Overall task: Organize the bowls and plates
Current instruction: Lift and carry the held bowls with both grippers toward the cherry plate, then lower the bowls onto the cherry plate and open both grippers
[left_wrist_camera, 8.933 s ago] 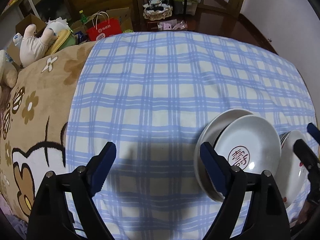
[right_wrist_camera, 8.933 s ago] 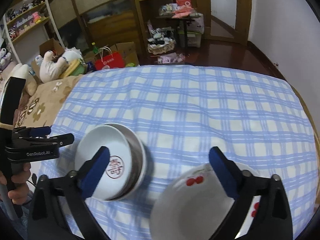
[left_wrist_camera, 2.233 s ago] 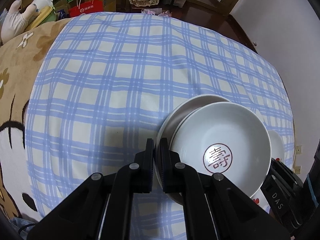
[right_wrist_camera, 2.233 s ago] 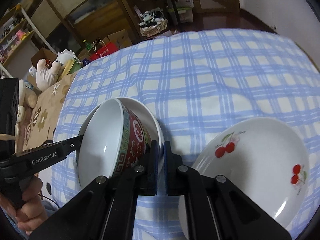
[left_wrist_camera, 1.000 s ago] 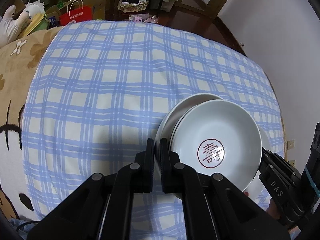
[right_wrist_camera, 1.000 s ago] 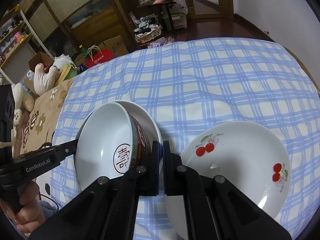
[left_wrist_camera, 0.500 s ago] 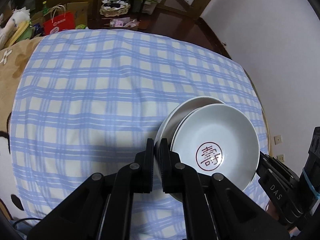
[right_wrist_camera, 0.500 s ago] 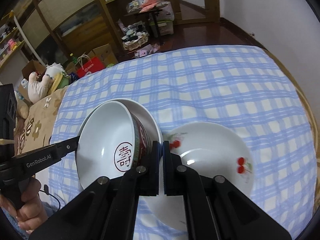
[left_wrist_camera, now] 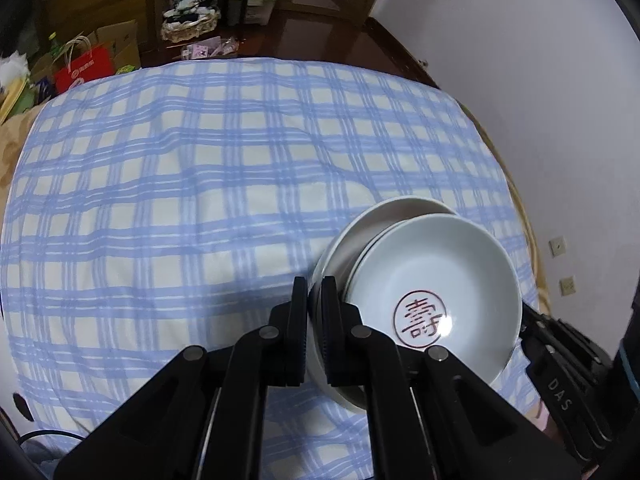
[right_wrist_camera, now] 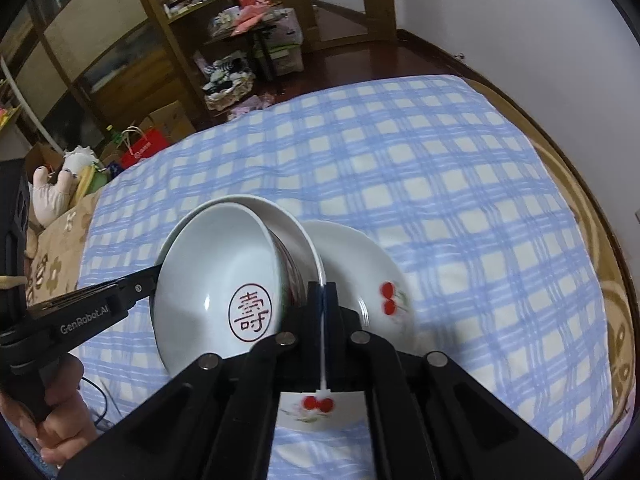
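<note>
A white bowl with a red round character mark sits inside a plain white plate. Both are lifted and tilted above the blue checked cloth. My left gripper is shut on the plate's left rim. My right gripper is shut on the plate's opposite rim; the bowl shows to its left. A white cherry-printed plate lies on the cloth directly under and right of the held stack, partly hidden by my right gripper.
The cloth covers a bed; a brown cartoon blanket lies at its left. Beyond the far edge are a red bag, boxes, a basket and wooden shelves. A white wall stands right.
Both grippers closed on the plate's rims and lifted the plate with the bowl. The held stack has moved right and now hangs over the cherry plate.
</note>
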Tool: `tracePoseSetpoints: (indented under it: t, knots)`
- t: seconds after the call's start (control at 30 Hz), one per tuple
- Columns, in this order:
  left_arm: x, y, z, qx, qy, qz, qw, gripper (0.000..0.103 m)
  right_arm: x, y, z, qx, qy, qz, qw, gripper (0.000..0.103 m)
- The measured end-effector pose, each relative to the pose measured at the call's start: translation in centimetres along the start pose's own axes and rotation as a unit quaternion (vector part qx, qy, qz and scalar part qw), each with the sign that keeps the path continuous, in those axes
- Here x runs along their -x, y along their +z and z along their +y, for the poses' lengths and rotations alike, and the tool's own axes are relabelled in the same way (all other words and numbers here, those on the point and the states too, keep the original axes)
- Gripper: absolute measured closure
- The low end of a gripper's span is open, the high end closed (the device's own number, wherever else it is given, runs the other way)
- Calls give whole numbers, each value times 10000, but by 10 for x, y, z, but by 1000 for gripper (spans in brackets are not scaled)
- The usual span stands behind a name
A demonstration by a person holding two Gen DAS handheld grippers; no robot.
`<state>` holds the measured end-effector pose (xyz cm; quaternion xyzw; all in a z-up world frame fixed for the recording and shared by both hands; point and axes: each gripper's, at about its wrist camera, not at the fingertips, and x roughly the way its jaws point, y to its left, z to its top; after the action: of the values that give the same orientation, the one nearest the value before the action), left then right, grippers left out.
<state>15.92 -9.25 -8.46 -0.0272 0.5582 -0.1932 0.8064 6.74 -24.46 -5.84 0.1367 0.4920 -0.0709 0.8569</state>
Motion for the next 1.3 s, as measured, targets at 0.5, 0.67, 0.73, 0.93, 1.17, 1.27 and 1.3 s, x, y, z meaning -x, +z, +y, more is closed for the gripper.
tracePoseSetpoints:
  t: [0.5, 0.67, 0.73, 0.93, 1.17, 1.27, 1.3]
  knots:
    - [-22, -5, -14, -315, 538, 301, 9976, 95, -4, 2, -27, -344, 144, -47, 9993, 102]
    - [-4, -4, -15, -503, 699, 19, 9963, 91, 6, 2, -30, -365, 164, -147, 9991, 102]
    - [5, -5, -12, -503, 775, -49, 9957, 86, 10, 2, -27, -373, 208, -156, 9990, 102]
    - [34, -14, -8, -532, 944, -310, 9936, 68, 24, -4, -14, -80, 122, -270, 9995, 90]
    - [76, -33, -10, -591, 1053, -642, 9906, 44, 49, -19, -12, -1, 99, -375, 9992, 59]
    - [91, -43, -10, -632, 1145, -852, 9877, 26, 65, -25, -9, 161, -18, -592, 9981, 42]
    - [98, -47, -10, -647, 1193, -955, 9861, 25, 70, -27, -8, 197, -35, -651, 9977, 36]
